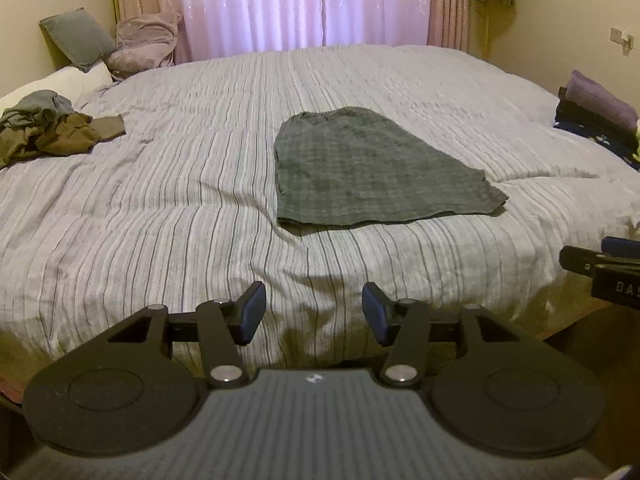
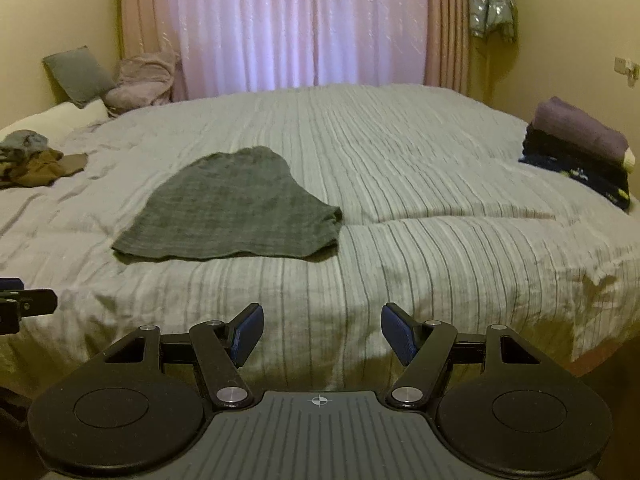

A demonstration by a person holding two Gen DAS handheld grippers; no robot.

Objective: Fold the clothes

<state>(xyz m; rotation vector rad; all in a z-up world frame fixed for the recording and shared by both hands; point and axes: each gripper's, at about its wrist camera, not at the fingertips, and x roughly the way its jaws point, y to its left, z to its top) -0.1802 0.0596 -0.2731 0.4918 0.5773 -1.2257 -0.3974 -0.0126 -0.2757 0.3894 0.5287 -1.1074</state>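
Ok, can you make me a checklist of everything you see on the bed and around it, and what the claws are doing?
Surface: striped bedspread, wrinkled, covers the whole bed.
Job's things: grey garment lies flat in the middle; folded stack at the right edge, purple piece on top.
Clutter: crumpled pile of clothes at the left; grey cushion, pink blanket and white pillow at the far left corner.
Claws: left claw open, empty, over the near edge of the bed; right claw open, empty, also there.
Cables: nothing seen.
Surroundings: pink curtains, yellow walls, silvery jacket hanging up, wall socket.
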